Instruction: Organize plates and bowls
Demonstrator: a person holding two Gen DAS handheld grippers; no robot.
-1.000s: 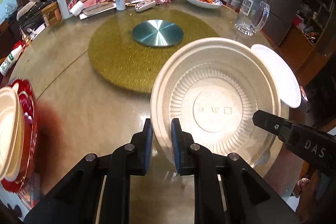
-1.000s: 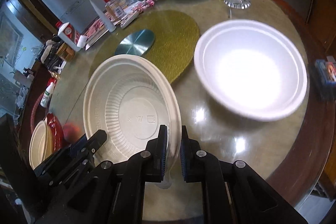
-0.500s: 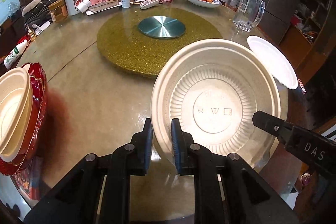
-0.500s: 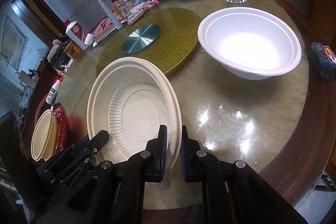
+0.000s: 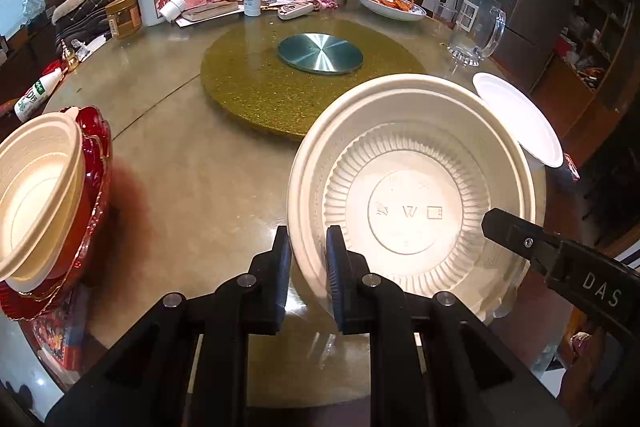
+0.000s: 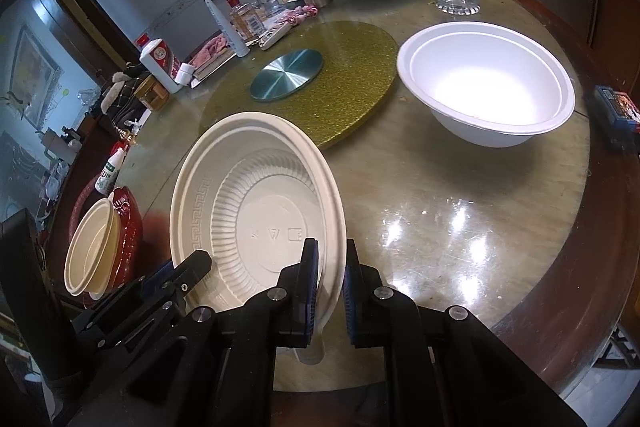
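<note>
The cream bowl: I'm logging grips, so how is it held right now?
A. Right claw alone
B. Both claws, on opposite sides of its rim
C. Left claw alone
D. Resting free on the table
B: the left claw clamps one side of the cream bowl's rim, and the right claw clamps the other.

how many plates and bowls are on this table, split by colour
Cream, ribbed plastic bowl held by both tools: 1
Cream bowl stack on the red dish: at least 2, exact number unclear
White bowl: 1
Red dish: 1
Blue-and-white plate of food: 1
Total: at least 6
</note>
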